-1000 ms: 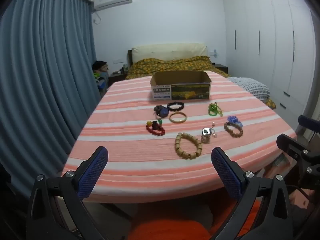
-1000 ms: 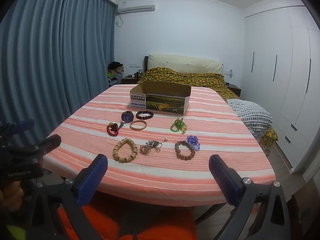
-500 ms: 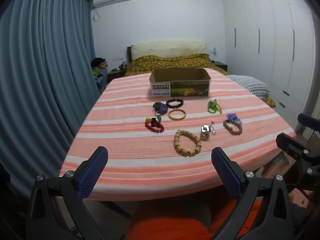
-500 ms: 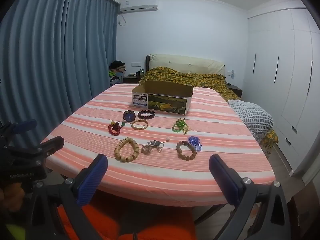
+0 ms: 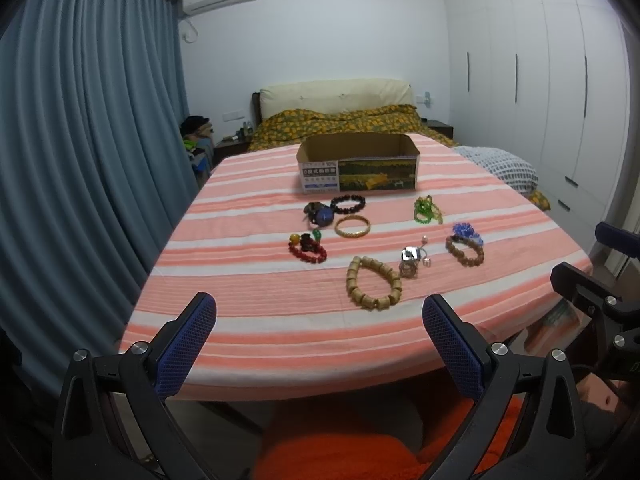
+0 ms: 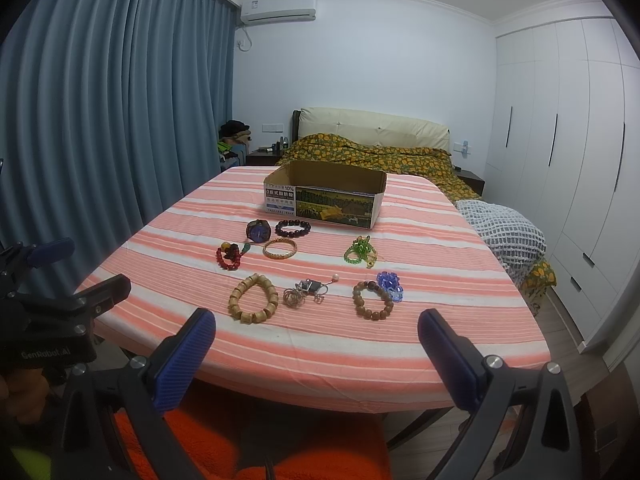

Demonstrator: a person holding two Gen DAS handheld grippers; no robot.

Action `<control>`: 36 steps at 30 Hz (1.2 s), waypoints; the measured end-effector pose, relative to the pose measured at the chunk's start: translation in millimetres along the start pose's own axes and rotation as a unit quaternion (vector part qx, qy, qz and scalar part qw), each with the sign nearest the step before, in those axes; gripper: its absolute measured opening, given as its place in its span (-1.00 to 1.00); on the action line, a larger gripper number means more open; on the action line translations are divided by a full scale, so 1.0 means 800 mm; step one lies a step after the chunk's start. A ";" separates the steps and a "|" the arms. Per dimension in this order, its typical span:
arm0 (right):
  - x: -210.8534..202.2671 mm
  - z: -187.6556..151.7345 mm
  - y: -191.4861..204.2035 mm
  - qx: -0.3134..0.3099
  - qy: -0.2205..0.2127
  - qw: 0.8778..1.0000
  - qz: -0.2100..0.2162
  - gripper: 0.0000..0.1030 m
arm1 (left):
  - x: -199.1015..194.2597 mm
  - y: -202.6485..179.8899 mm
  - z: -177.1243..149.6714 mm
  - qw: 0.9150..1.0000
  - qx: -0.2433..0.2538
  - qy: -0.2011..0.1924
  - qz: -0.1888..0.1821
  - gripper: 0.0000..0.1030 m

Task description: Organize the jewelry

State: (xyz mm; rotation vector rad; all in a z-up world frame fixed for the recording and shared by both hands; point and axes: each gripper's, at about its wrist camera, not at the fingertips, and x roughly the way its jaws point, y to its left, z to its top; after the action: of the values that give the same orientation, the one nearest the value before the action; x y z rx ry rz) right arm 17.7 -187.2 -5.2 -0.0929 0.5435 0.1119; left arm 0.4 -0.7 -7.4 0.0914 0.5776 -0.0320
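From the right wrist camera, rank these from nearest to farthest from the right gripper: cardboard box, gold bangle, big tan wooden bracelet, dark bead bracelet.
Measured from the right gripper:
1. Big tan wooden bracelet, near edge of the table, slightly left.
2. Gold bangle, mid-table, left of centre.
3. Dark bead bracelet, just behind the bangle, beside the watch.
4. Cardboard box, far end, open and empty-looking.

Six bead bracelets [image 6: 253, 298], one gold bangle [image 6: 280, 249], one watch [image 6: 258, 231], one cardboard box [image 6: 325, 193], one table [image 6: 460, 344]
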 end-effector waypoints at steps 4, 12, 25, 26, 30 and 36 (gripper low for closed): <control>-0.002 -0.001 -0.001 0.000 -0.001 1.000 0.000 1.00 | 0.000 0.000 0.000 1.000 0.000 0.000 0.000 1.00; -0.005 -0.002 0.003 -0.011 -0.001 1.000 -0.008 1.00 | 0.000 -0.001 0.001 1.000 0.000 0.001 0.000 1.00; -0.007 -0.001 0.006 -0.016 -0.005 1.000 -0.015 1.00 | 0.000 -0.001 0.001 1.000 0.000 0.002 0.000 1.00; -0.007 -0.001 0.006 -0.015 -0.006 1.000 -0.015 1.00 | 0.000 -0.001 0.001 1.000 0.000 0.002 0.000 1.00; -0.006 -0.001 0.006 -0.016 -0.005 1.000 -0.015 1.00 | 0.000 -0.002 0.000 1.000 0.000 0.003 0.000 1.00; -0.006 -0.001 0.006 -0.017 -0.007 1.000 -0.016 1.00 | 0.000 -0.002 0.000 1.000 0.000 0.003 -0.001 1.00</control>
State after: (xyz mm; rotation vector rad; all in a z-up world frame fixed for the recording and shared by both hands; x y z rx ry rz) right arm 12.7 -183.1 -3.7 -0.1334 0.5269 0.0901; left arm 0.4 -2.2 -7.4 0.0919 0.5834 -0.0333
